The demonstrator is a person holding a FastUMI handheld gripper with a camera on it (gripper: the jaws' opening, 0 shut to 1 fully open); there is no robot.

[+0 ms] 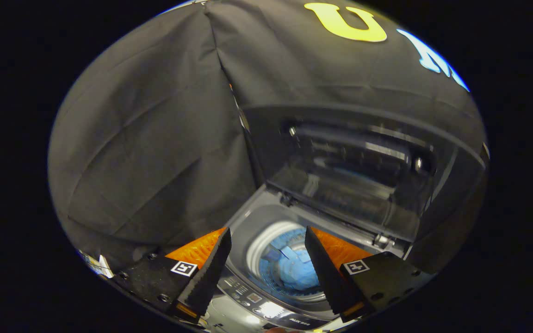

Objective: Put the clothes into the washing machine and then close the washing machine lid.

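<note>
The clothes lie as a light blue heap at the bottom of the drum, inside the washing machine, and you see them down through the gap between your two fingers, which tells you the load is already where the task wants it. Nothing of the fabric hangs over the pale ring of the drum's mouth as far as you can see, though the near side of the ring is hidden behind the fingers. Your gripper hangs above the opening with its fingers spread wide and nothing between them, so it is free for the next job. Behind the opening the lid stands raised on its hinges, its clear pane leaning back against the black cloth wall; it rests there because it has been swung fully open, and it will need to be drawn forward and down. To my eye the loading part is done and the closing part has not begun. Just below the fingers sits the control panel with its small buttons, so keep off it as you reach for the lid's upper edge, which looks like the best place to catch and pull.
</note>
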